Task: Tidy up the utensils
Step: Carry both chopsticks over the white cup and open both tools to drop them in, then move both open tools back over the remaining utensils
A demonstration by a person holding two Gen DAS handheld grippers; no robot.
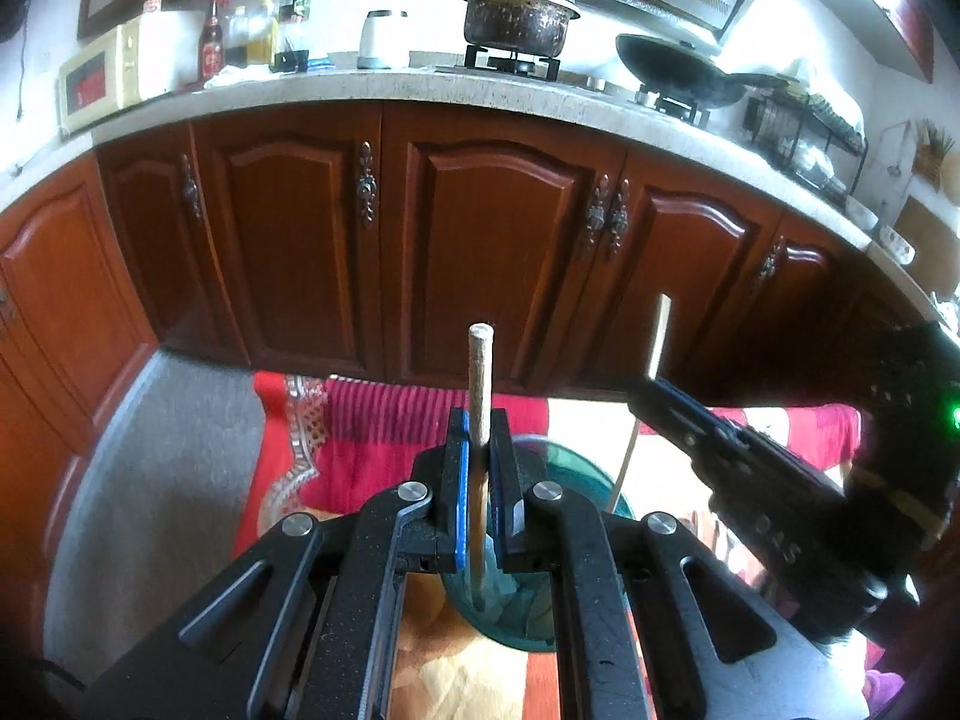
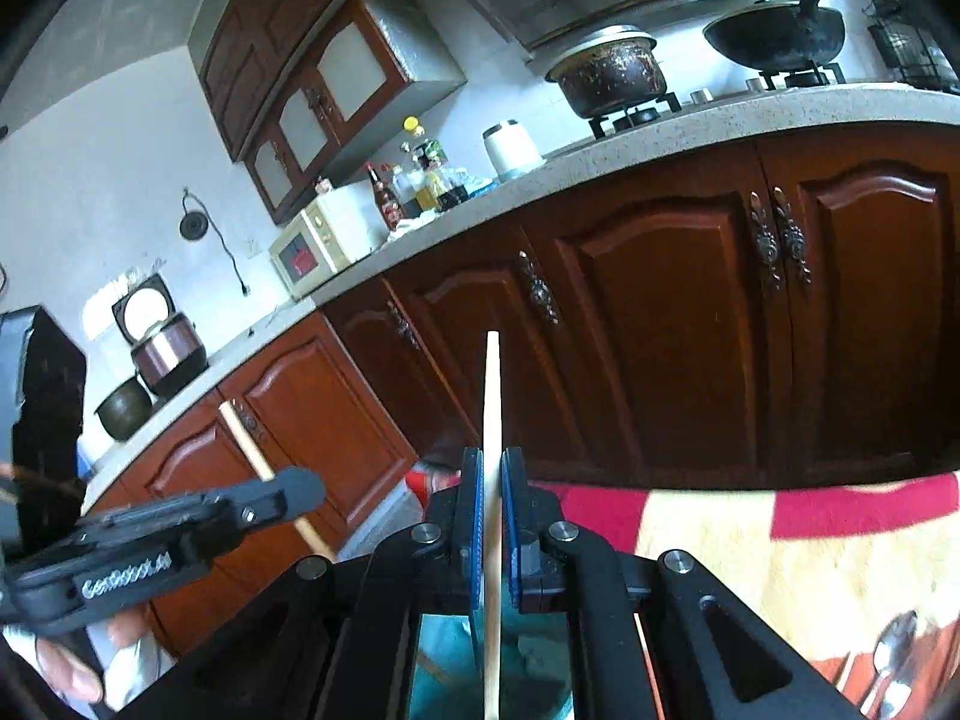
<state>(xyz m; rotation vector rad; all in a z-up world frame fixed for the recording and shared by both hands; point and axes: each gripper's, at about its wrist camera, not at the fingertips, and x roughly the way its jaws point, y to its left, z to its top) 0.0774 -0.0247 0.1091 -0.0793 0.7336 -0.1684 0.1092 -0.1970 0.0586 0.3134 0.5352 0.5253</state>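
A: Start at the left tool (image 1: 480, 456). What is it doing?

B: It is clenched on a chopstick (image 1: 480, 372), upright, with the lower end already down inside the teal cup (image 1: 528, 606) below. The right tool (image 2: 491, 510) is clenched on a second, paler chopstick (image 2: 492, 396), which also runs down toward the cup's mouth.

A: So both sticks are over the same opening?

B: Yes, side by side. From the left wrist view the right tool (image 1: 690, 426) sits just to the right, its stick (image 1: 657, 336) slanting to the cup's rim.

A: What could go wrong?

B: I'd say the two tools crowd each other over a narrow cup; a bump could knock a stick against the rim and tip the cup. Letting go of a slanted stick could also send it out onto the red patterned cloth (image 2: 780, 540).

A: Anything left?

B: Spoons (image 2: 894, 654) lie on the cloth at the right, well apart from the cup.
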